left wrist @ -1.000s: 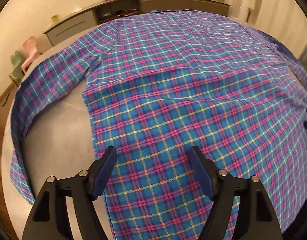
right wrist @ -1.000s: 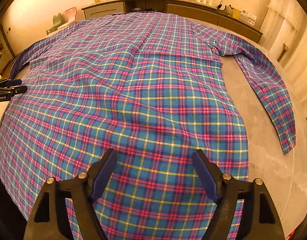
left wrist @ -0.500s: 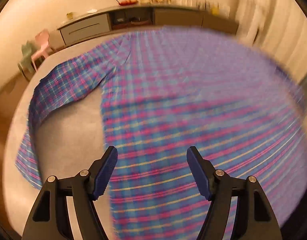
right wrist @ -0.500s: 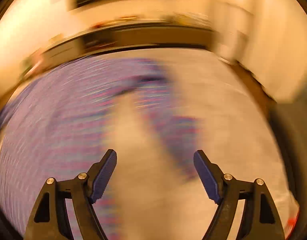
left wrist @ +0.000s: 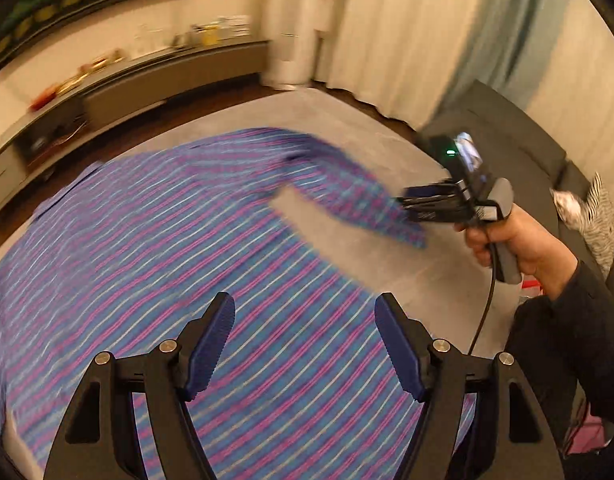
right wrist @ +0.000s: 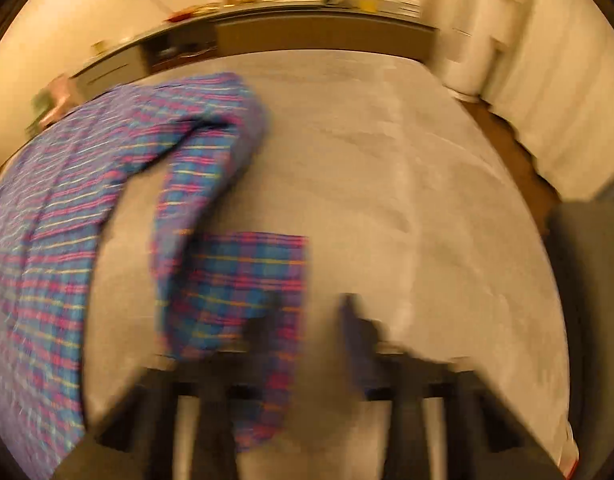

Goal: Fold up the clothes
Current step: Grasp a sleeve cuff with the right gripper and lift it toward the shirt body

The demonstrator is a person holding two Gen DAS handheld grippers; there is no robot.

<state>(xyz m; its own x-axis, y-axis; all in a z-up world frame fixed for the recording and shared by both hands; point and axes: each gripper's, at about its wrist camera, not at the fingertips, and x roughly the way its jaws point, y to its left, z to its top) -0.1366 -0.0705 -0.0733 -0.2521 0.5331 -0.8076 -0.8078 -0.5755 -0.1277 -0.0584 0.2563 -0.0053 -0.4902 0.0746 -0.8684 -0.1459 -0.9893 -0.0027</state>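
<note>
The plaid shirt (left wrist: 155,240) fills the lower left under the left gripper (left wrist: 303,344), jaws apart. At right, the right gripper (left wrist: 403,202) meets its sleeve (left wrist: 367,200); grip unclear.

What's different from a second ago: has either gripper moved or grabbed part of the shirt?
The right gripper has swung from the shirt's body out to the right sleeve and is at its cuff end; blur hides whether it grips. The sleeve, earlier stretched flat, now looks bunched and partly doubled over. The left gripper has turned rightward but stays open above the plaid shirt, which still lies spread on the grey surface.
</note>
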